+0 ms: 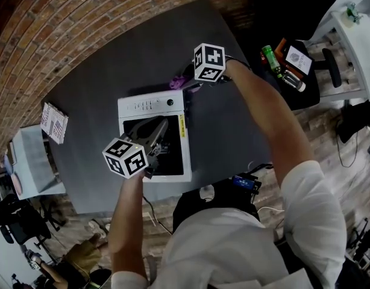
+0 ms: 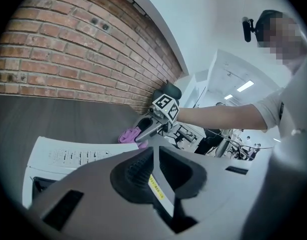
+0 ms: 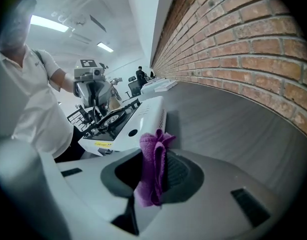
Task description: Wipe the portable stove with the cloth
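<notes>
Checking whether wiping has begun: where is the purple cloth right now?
The purple cloth is pinched in the right claw, beside the portable stove's far right corner in the head view.

left claw (image 2: 154, 159) clamped, held low; right claw (image 3: 154, 159) clamped, set farther forward.

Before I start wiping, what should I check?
1. Grip on the cloth: ok, pinched in the right claw.
2. Contact with the stove: not ok, the cloth is held beside its panel-end corner.
3. Wiping path: not ok, the left claw hangs over the burner recess, jaws together.
4. Whether the left claw touches the stove: cannot tell.
5. Whether the stove lies flat on the table: ok.
</notes>
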A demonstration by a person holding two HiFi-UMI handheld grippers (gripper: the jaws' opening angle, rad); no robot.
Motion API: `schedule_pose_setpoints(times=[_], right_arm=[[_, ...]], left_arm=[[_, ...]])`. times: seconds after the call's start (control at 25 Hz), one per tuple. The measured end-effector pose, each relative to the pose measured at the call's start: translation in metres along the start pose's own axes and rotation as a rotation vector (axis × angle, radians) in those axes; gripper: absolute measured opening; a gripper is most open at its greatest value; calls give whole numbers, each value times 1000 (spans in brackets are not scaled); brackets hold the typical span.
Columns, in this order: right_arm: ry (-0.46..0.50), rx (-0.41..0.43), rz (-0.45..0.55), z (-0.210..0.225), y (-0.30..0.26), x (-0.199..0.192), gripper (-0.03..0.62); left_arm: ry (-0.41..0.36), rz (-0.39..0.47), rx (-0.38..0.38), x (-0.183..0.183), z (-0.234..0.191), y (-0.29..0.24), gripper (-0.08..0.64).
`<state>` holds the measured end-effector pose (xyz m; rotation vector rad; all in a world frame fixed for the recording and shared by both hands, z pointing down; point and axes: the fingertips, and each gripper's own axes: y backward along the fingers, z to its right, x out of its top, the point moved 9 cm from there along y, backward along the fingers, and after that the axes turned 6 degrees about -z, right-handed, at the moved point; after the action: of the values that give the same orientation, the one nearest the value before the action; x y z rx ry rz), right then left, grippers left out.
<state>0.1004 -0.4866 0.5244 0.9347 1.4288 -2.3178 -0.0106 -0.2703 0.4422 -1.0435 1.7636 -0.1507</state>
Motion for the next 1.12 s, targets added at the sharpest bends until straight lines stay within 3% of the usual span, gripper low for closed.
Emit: schedule_pose_setpoints(times=[0.32, 0.8, 1.12], right_arm=[[-57, -110, 40, -23, 31, -29, 91], [-226, -470, 205, -119, 28, -52, 94], [-299, -553, 290, -178, -14, -45, 95]], left_arm=[[-42, -22, -48, 2, 8, -7, 43], [-98, -41, -132, -29, 26, 25, 43], [-125, -52, -176, -50, 41, 54, 43]])
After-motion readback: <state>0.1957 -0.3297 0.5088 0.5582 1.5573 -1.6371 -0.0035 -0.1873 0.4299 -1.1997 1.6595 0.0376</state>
